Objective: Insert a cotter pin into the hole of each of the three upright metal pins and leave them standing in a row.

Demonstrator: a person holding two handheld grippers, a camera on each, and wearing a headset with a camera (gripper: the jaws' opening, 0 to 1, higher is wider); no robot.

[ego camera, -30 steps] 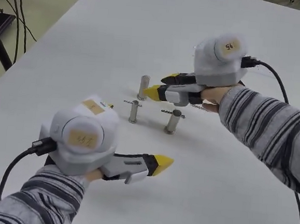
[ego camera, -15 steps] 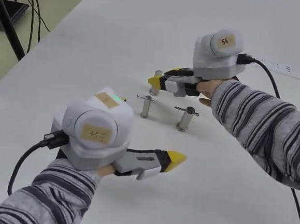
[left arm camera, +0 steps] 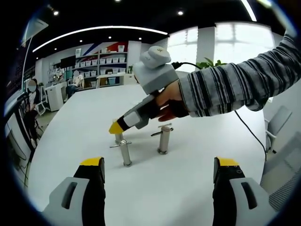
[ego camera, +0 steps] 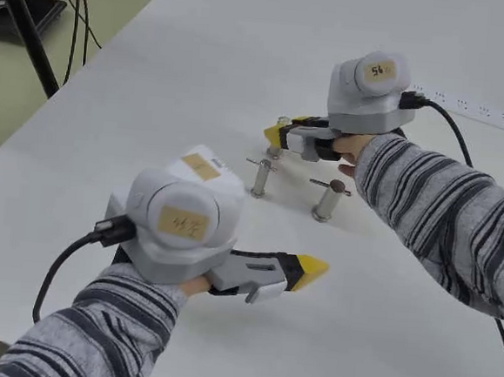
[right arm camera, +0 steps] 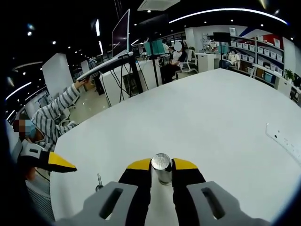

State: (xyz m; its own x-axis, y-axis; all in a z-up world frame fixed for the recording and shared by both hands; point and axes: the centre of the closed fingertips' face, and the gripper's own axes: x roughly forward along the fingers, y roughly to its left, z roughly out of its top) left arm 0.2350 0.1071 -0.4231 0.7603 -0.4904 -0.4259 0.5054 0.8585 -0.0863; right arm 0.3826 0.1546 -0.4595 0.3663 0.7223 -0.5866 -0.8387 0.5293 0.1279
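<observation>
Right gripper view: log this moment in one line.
right gripper shut on far upright steel pin | left gripper open, clear of pins | two near steel pins hold thin metal cotter pins

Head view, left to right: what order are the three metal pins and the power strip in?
Left pin → far pin → right pin → power strip.
</observation>
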